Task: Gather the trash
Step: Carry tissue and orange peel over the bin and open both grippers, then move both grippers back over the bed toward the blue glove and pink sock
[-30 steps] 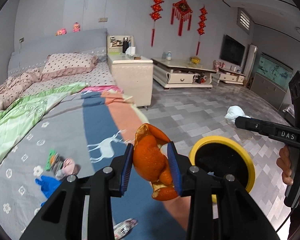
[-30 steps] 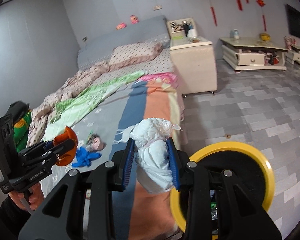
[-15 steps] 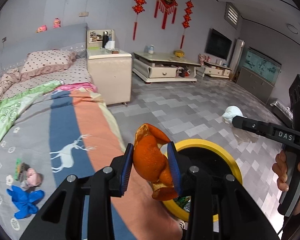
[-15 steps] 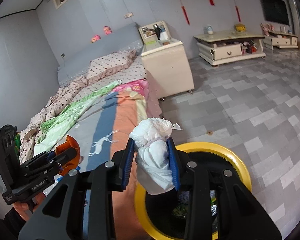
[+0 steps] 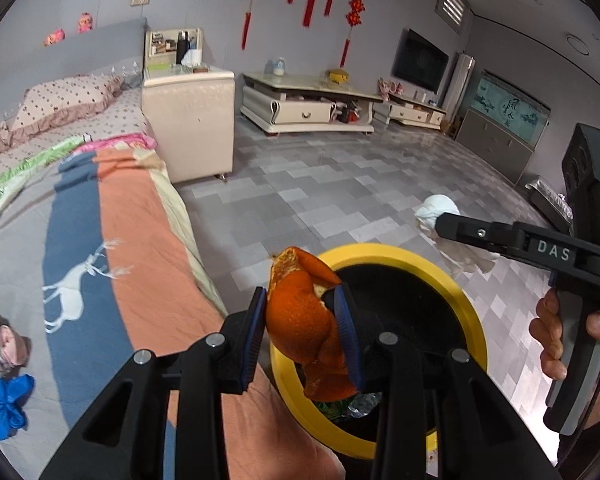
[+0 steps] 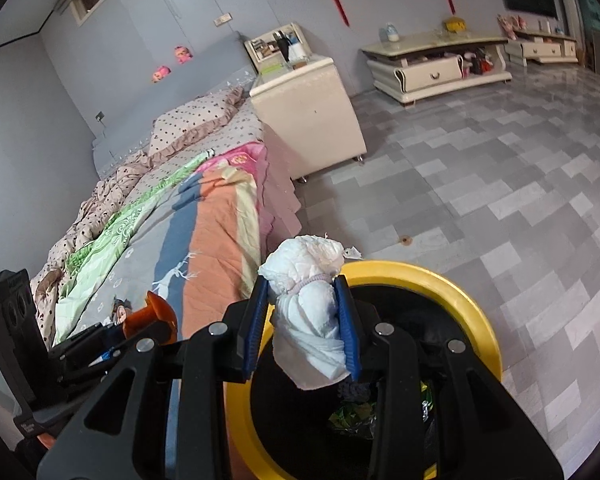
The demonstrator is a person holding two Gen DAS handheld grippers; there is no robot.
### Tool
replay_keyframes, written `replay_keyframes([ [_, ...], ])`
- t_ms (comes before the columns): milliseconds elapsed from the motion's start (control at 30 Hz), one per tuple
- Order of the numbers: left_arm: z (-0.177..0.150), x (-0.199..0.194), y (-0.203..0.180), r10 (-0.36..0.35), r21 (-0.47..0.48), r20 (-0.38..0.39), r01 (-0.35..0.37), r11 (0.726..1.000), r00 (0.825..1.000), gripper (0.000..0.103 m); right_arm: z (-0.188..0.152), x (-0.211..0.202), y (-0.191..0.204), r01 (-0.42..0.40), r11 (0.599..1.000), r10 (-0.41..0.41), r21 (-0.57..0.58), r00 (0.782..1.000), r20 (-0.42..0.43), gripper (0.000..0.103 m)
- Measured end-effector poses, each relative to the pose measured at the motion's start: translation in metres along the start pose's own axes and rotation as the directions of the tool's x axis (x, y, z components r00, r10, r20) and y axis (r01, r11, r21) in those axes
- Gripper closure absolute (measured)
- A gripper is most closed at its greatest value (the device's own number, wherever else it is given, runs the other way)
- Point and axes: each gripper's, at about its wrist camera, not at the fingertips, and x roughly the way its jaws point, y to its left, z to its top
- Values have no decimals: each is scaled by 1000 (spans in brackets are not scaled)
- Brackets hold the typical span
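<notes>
My left gripper (image 5: 302, 338) is shut on an orange peel (image 5: 300, 320) and holds it over the left rim of a yellow-rimmed black trash bin (image 5: 404, 254) on the floor beside the bed. My right gripper (image 6: 304, 334) is shut on a white crumpled tissue wad (image 6: 308, 312) above the same bin (image 6: 452, 284), which holds some wrappers. The right gripper with the tissue (image 5: 440, 208) shows in the left wrist view; the left one with the peel (image 6: 150, 314) shows in the right wrist view.
A bed (image 5: 100, 220) with a striped deer blanket lies left of the bin; a blue glove (image 5: 4, 394) and small wrappers (image 5: 4, 340) lie on it. A cream nightstand (image 5: 188, 120) and a low TV cabinet (image 5: 308, 108) stand beyond on the grey tiled floor.
Both grippers have swung right from over the bed to over the bin, each still holding its piece. The bin now sits right below both.
</notes>
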Motion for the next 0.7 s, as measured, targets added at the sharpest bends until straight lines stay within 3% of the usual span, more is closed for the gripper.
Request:
replay_keyframes([
  [533, -14, 37, -23, -56, 9, -60, 56, 998, 997, 69, -7, 24, -26, 36, 998, -35, 50, 999, -4, 67],
  [700, -15, 28, -26, -55, 7, -39, 56, 998, 998, 45, -8, 17, -31, 53, 997, -54, 62, 998, 17, 60],
])
